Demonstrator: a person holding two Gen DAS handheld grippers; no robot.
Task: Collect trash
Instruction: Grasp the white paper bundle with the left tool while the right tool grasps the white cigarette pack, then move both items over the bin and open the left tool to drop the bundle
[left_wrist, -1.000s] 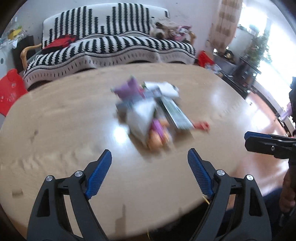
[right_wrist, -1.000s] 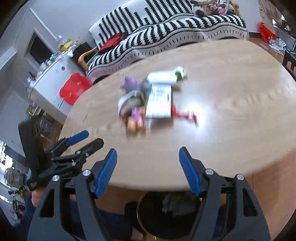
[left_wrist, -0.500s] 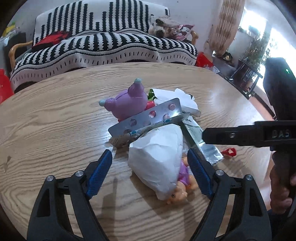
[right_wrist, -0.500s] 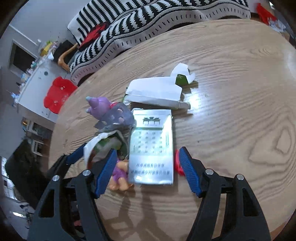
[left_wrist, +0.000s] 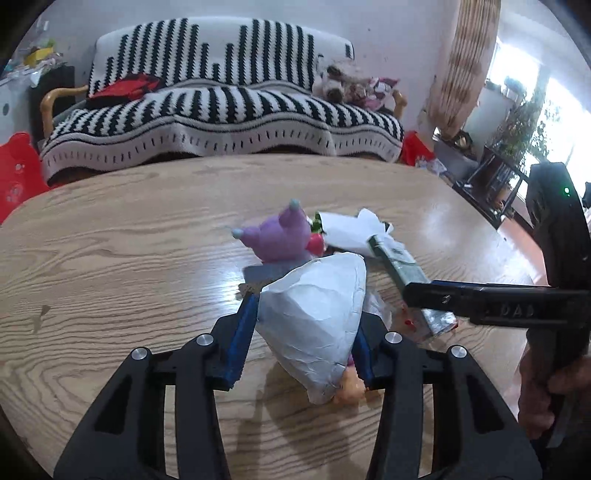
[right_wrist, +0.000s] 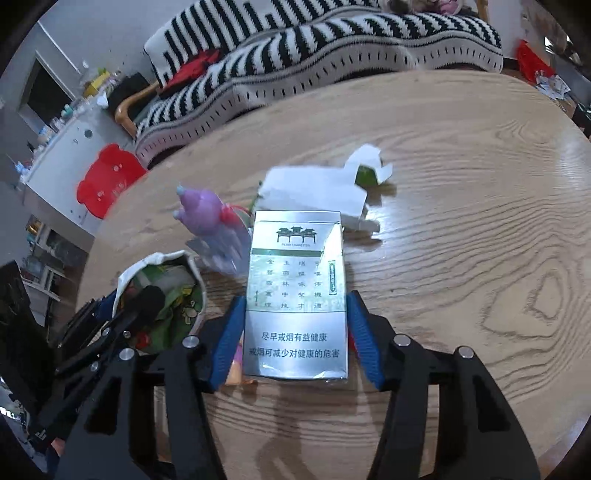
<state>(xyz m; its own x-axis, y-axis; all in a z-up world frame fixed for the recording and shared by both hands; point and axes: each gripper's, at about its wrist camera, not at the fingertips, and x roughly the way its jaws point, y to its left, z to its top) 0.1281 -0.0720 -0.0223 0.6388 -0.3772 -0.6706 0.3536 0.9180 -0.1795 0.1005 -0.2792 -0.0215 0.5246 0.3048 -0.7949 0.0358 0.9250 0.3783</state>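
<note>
On the left, bare oak-grain wood of the oval wooden counter (left_wrist: 110, 258) runs wide and open to its curved rim, and beyond it stands a red plastic stool (right_wrist: 107, 181). The left gripper (left_wrist: 303, 332) has its blue-padded jaws pressed against both sides of a crumpled white paper bag (left_wrist: 317, 317), gripping it; in the right wrist view the bag's mouth gapes, showing green and coloured wrappers inside. Just behind the bag sits a purple horned plush toy (left_wrist: 280, 236), and a small pink-and-orange doll (left_wrist: 349, 393) pokes out under the bag's tip. Next comes a torn white carton (right_wrist: 314, 195) with a green lining, lying flat. The right gripper (right_wrist: 295, 336) has its jaws closed on a silver-and-green cigarette pack (right_wrist: 297, 295), printed with a pavilion emblem, "FILTER CIGARETTES" and Chinese health-warning lines. To the right the counter is glossy, open wood up to its edge. Behind, a black-and-white striped sofa (left_wrist: 221, 99) lines the wall, with a bright window at far right.
</note>
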